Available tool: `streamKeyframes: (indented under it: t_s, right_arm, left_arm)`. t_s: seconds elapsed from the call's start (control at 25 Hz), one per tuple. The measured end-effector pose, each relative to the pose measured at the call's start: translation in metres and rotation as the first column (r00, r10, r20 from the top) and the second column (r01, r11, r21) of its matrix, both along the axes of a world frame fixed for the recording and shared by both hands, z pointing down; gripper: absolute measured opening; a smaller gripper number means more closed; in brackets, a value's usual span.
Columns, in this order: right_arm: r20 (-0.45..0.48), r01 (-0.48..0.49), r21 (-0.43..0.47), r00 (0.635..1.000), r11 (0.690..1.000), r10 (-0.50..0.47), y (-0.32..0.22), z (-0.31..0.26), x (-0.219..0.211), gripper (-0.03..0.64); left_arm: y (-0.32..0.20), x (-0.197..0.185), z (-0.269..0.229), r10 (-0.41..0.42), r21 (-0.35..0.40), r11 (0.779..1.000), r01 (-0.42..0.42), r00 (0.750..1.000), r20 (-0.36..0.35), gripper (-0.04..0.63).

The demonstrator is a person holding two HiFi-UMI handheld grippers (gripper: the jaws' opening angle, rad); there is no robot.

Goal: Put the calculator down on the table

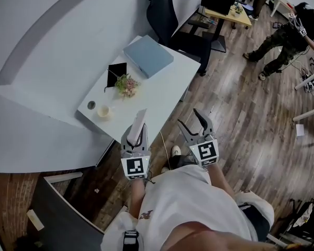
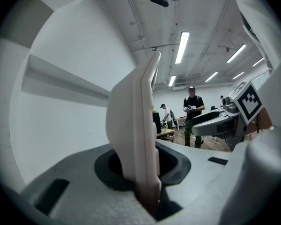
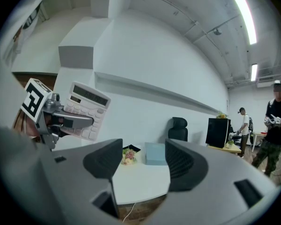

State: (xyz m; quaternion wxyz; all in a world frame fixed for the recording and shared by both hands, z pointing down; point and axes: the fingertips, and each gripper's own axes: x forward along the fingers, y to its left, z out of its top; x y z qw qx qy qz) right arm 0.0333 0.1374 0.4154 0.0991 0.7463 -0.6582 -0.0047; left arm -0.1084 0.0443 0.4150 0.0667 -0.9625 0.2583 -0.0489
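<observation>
The left gripper point(image 1: 137, 133) pinches the white calculator point(image 1: 139, 120) by its lower end. The calculator stands upright and edge-on between the pressed jaws, held in the air at the near corner of the white desk point(image 1: 165, 90) and not touching its top. Just beside it, over the wooden floor point(image 1: 240, 114), the right gripper point(image 1: 194, 122) has its jaws spread with nothing between them. On the desk a blue-grey box point(image 1: 148, 55) lies toward the far corner, a small bunch of flowers point(image 1: 127, 84) near the wall-side edge, and a cup point(image 1: 103, 111) closer to the near corner.
</observation>
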Motion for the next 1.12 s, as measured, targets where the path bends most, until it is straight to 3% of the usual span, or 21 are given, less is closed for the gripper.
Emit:
streamKeyframes:
  t_s: [0.64,1.12]
  right_arm:
    - [0.027,0.075,0.020,0.997,0.997,-0.075,-0.029,-0.003,0.080,0.270]
    - [0.065,0.114,0.027,0.991,0.993,-0.115,-0.066,0.004,0.109,0.259]
  left_arm:
    - [-0.019,0.078,-0.008,-0.069,0.027,0.997,0.069,0.997,0.022,0.087]
    - [-0.047,0.105,-0.003,-0.106,0.027,0.994,0.104,0.993,0.052,0.087]
